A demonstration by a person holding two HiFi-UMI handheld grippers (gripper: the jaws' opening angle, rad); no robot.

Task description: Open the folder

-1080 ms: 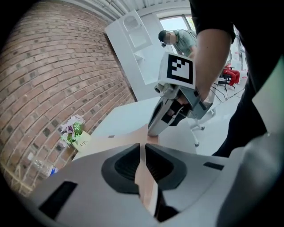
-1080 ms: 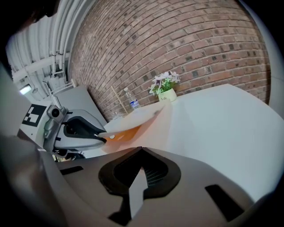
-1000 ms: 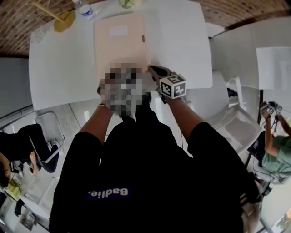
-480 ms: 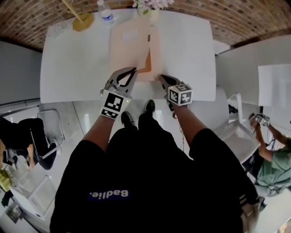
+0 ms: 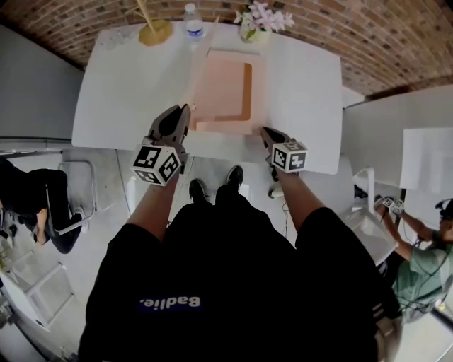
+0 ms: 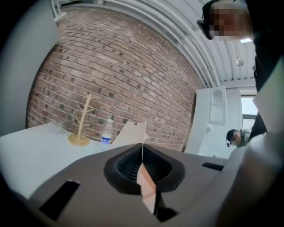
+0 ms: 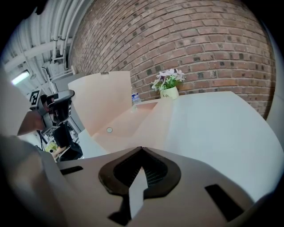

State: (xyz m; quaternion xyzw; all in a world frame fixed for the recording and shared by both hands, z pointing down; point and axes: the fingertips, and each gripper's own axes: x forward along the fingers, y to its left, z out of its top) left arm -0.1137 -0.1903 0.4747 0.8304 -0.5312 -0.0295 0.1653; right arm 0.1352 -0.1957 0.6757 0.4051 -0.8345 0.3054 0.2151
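Observation:
A peach folder (image 5: 223,92) lies in the middle of the white table (image 5: 120,92), and its front cover (image 7: 104,99) stands lifted off the inner page (image 7: 133,122). My left gripper (image 5: 185,109) is raised at the folder's left side. Its jaws are shut on the edge of the cover, which shows as a thin peach sheet (image 6: 128,133) between the pads of the left gripper (image 6: 142,153). My right gripper (image 5: 264,131) rests near the folder's near right corner. In its own view the right gripper (image 7: 141,150) is shut with nothing between the pads.
A water bottle (image 5: 192,20), a wooden stand (image 5: 154,28) and a pot of flowers (image 5: 258,21) stand along the table's far edge by the brick wall. Chairs (image 5: 74,191) (image 5: 368,212) flank me. Another person (image 5: 425,261) is at the right.
The folder lay flat and closed a second ago. My left gripper has risen and swung left with the cover pinched in it, lifting the cover. The right gripper stayed put.

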